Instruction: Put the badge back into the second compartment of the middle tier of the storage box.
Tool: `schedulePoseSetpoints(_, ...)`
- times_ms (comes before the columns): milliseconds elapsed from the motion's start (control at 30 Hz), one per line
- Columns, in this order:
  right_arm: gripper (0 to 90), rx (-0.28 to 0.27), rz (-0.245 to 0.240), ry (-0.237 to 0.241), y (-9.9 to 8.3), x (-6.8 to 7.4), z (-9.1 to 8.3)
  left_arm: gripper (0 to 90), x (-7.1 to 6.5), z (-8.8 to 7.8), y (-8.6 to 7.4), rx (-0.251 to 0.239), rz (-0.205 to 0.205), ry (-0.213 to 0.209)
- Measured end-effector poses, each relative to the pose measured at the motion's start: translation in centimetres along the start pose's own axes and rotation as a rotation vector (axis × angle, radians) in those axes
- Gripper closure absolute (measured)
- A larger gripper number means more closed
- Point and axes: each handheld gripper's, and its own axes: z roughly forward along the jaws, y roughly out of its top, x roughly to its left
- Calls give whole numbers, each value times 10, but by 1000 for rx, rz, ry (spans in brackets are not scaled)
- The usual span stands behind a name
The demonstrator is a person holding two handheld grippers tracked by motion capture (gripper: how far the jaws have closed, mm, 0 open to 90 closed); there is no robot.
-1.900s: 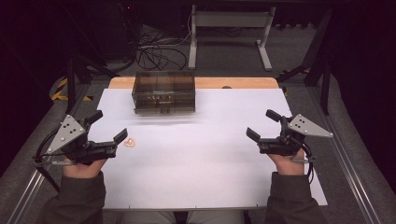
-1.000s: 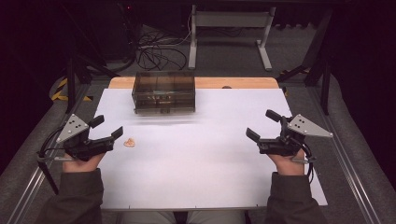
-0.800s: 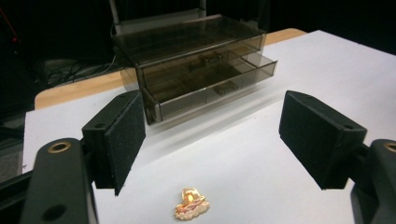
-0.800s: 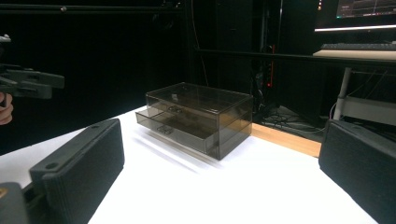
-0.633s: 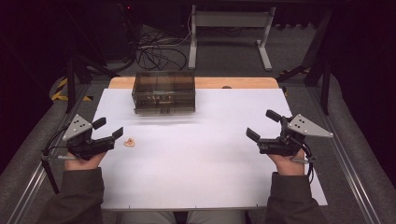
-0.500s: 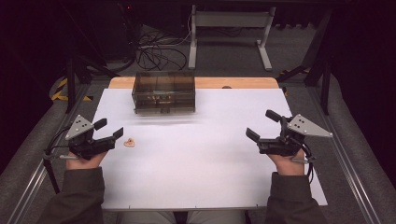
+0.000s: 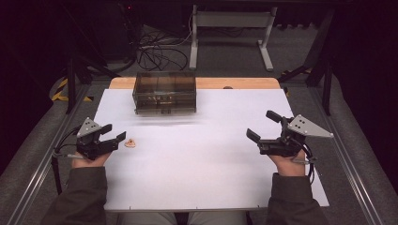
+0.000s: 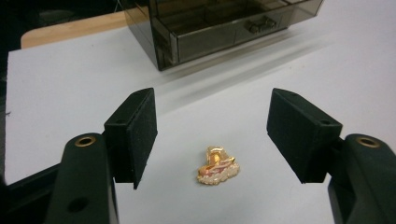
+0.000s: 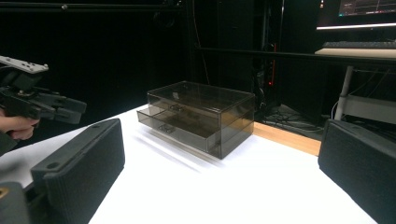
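Smoky plastic drawer box (image 7: 164, 92) sits shut, contents unclear; left gripper (image 8: 212, 128) jaws closing around gold pin (image 8: 217, 166), right gripper (image 7: 263, 126) agape.

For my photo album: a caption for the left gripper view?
Open left gripper closing in on a small gold pin.

One gold pin (image 8: 217, 166) on the table (image 7: 211, 154). One smoky box (image 7: 164, 92) with two drawers. Two grippers: left (image 7: 111, 137), right (image 7: 264, 125), each with two jaws. Two hands, two sleeves.
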Motion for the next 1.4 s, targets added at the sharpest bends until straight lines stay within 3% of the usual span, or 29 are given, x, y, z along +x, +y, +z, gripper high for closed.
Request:
schedulePoseSetpoints(633,12,5,-2,4,0,1,1,454,6,31,-10,105,0,-25)
schedulePoseSetpoints(1400,14,11,2,5,-1,1,2,539,6,54,-20,230,-4,-52)
